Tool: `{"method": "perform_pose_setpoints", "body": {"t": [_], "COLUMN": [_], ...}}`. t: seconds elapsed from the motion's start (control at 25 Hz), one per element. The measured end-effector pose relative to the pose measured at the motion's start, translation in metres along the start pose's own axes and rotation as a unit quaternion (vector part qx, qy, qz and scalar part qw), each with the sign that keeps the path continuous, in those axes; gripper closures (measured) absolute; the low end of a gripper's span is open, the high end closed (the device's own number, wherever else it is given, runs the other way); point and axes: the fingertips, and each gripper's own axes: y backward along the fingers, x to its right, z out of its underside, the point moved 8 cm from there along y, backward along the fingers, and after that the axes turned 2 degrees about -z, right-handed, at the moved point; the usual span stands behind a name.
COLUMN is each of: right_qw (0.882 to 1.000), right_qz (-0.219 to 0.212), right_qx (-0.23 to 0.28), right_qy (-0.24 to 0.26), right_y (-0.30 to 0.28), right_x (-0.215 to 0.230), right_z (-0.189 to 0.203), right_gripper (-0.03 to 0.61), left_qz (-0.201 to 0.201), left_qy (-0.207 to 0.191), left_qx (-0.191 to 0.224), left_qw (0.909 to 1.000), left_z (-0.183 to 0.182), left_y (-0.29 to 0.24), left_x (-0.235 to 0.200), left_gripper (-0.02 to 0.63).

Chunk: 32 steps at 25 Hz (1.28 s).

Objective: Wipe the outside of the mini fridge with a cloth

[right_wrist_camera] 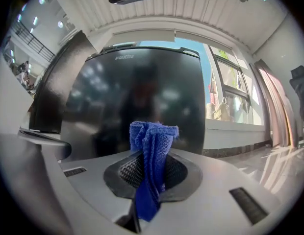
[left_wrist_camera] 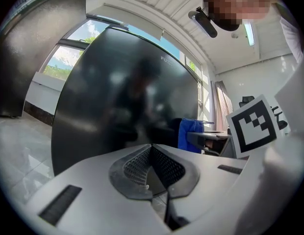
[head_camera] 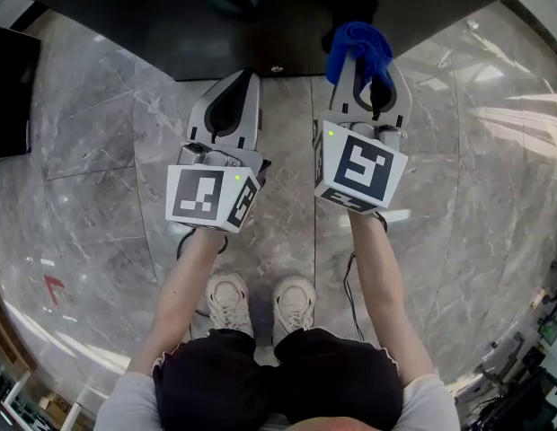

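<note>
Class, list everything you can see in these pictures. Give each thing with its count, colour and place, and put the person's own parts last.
mini fridge: one, glossy black, straight ahead of both claws
cloth: one, blue, pinched in the right claw, bunched above its tips
floor: grey marble tiles, under the person
arrow mark: one, red, on the floor to the person's left
window: bright, to the right of the fridge
shoes: two, white, on the floor below the claws
shorts: black, at the bottom of the head view
marker cubes: two, black and white, one on each gripper
left claw: grey, shut, holding nothing
right claw: grey, shut on the cloth
</note>
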Motion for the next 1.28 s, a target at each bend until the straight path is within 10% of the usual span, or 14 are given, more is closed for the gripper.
{"method": "perform_pose_setpoints", "body": {"t": [0.4, 1.28], "right_qw": [0.993, 0.985], "right_qz": [0.103, 0.149], "right_qx": [-0.033, -0.048], "right_qy": [-0.044, -0.076], "right_y": [-0.005, 0.002], "right_x": [0.077, 0.096], "right_z": [0.024, 0.034], "right_gripper": [0.514, 0.514], "left_qz": [0.014, -0.015], "left_qy": [0.018, 0.017], "left_qx": [-0.021, -0.018], "left_qw": [0.9995, 0.9996], "left_z": [0.022, 0.023], "left_y": [-0.014, -0.005], "left_x": [0.011, -0.007], "left_gripper": [0.611, 0.611]}}
